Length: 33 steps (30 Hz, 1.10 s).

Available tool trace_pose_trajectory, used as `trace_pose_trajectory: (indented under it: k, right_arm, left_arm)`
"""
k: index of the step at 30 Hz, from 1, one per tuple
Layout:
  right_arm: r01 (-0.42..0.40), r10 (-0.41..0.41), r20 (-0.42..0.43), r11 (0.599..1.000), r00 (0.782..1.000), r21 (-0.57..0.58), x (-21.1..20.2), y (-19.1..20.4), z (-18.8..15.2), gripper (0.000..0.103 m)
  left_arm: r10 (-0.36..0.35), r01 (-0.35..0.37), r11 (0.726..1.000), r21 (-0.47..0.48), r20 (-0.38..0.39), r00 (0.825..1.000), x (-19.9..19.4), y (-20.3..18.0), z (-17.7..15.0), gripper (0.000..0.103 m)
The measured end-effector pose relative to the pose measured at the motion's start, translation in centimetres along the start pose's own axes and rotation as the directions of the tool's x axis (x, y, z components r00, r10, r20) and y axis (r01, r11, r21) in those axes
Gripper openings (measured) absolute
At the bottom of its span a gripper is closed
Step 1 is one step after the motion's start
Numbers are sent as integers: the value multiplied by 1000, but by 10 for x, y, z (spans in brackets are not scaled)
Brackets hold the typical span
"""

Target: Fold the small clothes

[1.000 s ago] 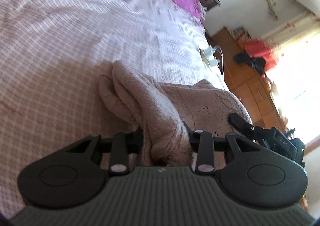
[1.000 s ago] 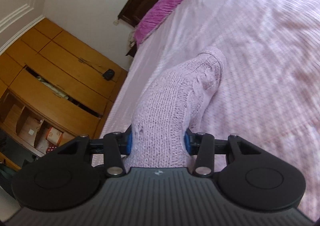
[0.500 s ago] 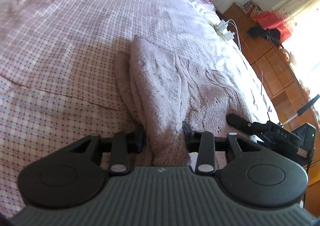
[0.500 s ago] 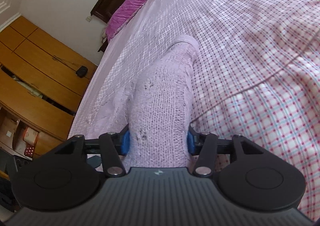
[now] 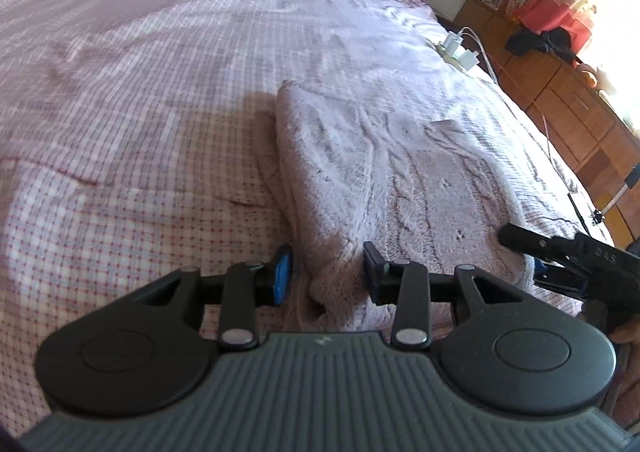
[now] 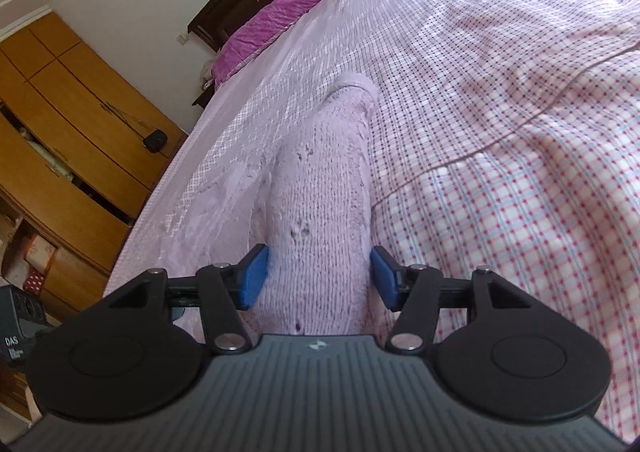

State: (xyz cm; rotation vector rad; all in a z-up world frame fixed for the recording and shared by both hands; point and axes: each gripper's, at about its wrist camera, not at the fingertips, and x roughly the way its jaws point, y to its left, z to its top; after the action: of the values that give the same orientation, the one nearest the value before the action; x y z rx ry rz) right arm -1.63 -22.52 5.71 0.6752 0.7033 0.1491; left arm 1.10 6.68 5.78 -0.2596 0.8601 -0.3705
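Lying flat on the checked pink bedspread (image 5: 120, 100), the folded pale-pink knitted garment (image 5: 384, 164) runs straight ahead from both tools; right gripper (image 6: 320, 276) just widened, pads clear of it; left gripper (image 5: 326, 272) spread around its near edge

A pale pink knitted sweater (image 5: 384, 172) lies folded flat on the checked bed (image 5: 140, 92). Its near edge bunches up slightly.

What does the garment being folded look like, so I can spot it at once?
Start at the big bed with its pink checked cover. Near its edge lies a folded knitted sweater, pale pink. Its fuzzy cable-knit surface sets it apart from the flat checked fabric around it.
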Motion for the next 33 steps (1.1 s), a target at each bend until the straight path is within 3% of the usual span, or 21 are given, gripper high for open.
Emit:
trace_pose_trajectory:
  k: [3, 6, 9, 13, 17, 18, 19, 21, 25, 30, 33]
  right_arm:
    - [27, -26, 26, 999, 999, -46, -13, 9, -7, 63]
    - [47, -42, 52, 994, 998, -99, -27, 19, -16, 63]
    - [75, -65, 66, 985, 996, -154, -37, 26, -27, 74]
    - [134, -118, 82, 963, 990, -236, -40, 31, -42, 81]
    - [172, -159, 70, 946, 985, -275, -38, 35, -56, 84]
    - [178, -166, 67, 943, 984, -282, -37, 36, -59, 85]
    - [182, -172, 61, 941, 983, -285, -35, 36, -61, 87]
    - [185, -179, 45, 942, 983, -279, -29, 34, -63, 89]
    - [218, -222, 17, 939, 975, -266, -20, 29, -69, 94]
    - [253, -264, -10, 935, 965, -249, -9, 24, -75, 96]
    - [257, -269, -10, 930, 963, -263, -6, 25, -76, 99]
  left_arm:
    - [6, -6, 1000, -20, 5, 1000, -3, 0, -5, 42]
    - [25, -26, 999, 30, 29, 999, -14, -9, -9, 41]
    - [37, -41, 996, 75, 46, 998, -26, -17, -18, 39]
    - [72, -78, 991, 107, 62, 996, -38, -25, -36, 54]
    - [134, -139, 983, 118, 45, 990, -37, -30, -51, 56]
    - [150, -154, 982, 111, 41, 988, -35, -30, -53, 61]
    - [166, -170, 980, 103, 40, 985, -34, -30, -55, 74]
    - [210, -216, 972, 93, 69, 975, -31, -31, -60, 83]
    - [293, -302, 941, 155, 80, 953, -21, -42, -68, 83]
    - [292, -289, 943, 166, 8, 956, -7, -47, -76, 84]
    - [322, -318, 931, 178, 6, 947, -2, -51, -81, 84]
